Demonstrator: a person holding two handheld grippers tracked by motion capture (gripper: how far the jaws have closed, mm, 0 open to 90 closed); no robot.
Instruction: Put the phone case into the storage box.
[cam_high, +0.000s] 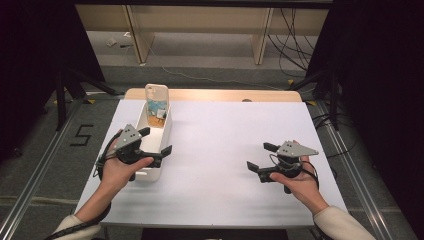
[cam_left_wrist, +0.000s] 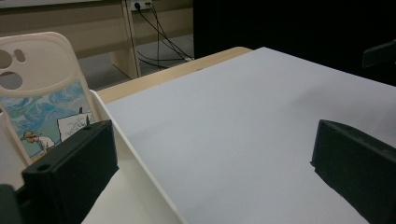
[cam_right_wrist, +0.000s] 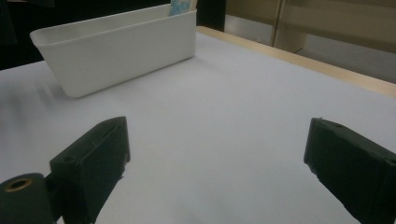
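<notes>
A cream phone case (cam_high: 156, 102) with a blue painted picture stands upright at the far end of a long white bin (cam_high: 150, 172) on the table's left side. In the left gripper view the phone case (cam_left_wrist: 39, 88) leans inside the bin (cam_left_wrist: 140, 175), just past the left jaw. My left gripper (cam_high: 157, 141) hovers open over the bin's near half, one jaw inside the rim line and one outside, holding nothing. My right gripper (cam_high: 260, 156) is open and empty above the bare white table surface (cam_high: 225, 150) at the right. From there the bin (cam_right_wrist: 116, 46) lies ahead to the left.
The white sheet covers the table, whose wooden far edge (cam_high: 215, 95) shows behind it. Black stands and cables crowd the floor on both sides. A "5" mark (cam_high: 81, 135) lies on the floor at left.
</notes>
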